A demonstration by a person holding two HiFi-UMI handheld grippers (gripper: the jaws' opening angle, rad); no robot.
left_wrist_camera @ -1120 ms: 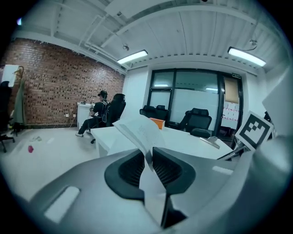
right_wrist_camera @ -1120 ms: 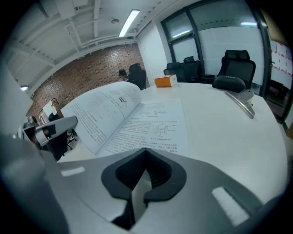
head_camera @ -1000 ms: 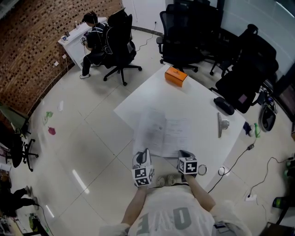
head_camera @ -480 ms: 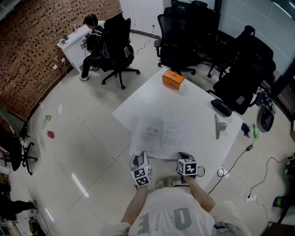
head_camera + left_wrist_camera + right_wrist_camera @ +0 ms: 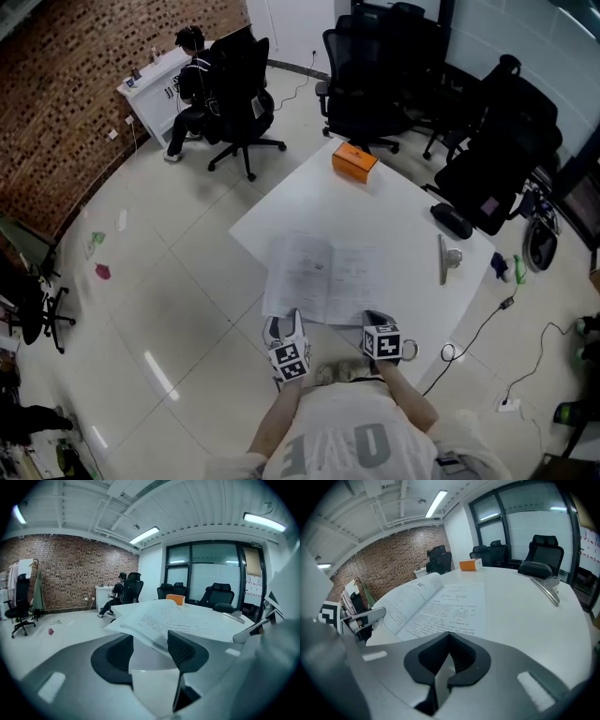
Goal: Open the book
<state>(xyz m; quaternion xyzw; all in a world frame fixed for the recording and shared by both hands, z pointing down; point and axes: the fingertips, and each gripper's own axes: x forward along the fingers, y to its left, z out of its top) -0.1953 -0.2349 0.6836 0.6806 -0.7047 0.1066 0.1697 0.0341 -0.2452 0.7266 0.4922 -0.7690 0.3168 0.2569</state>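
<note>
- As you stand at the near edge of a white table (image 5: 403, 211), the head view looks steeply down on it. Both grippers are low in the frame, close to your body.
- Far to the left, beyond the table, a person (image 5: 192, 80) sits at a small white desk (image 5: 150, 84) against a brick wall (image 5: 56, 94).
- Your left gripper (image 5: 284, 323) is at the book's near left corner. Its jaws stand apart and have just been opening. In the left gripper view, the edge of the left-hand pages (image 5: 154, 620) runs across the gap between them, and neither pad presses on the paper.
- The book (image 5: 323, 277) lies open on the table directly in front of you, printed pages face up. The left-hand side bulges a little higher than the right.
- An orange box (image 5: 354, 159) sits at the table's far corner, well apart from the book.
- Your right gripper (image 5: 375, 319) is at the book's near right corner. Its jaws are closed together with nothing between them, and in the right gripper view the open pages spread just beyond the tips.
- To the right of the book, a silver metal object (image 5: 448, 255) lies on the bare table. A dark object (image 5: 455, 220) lies just past it, near the right edge.
- Black office chairs (image 5: 506, 141) crowd the floor beyond the table's far and right sides.
</note>
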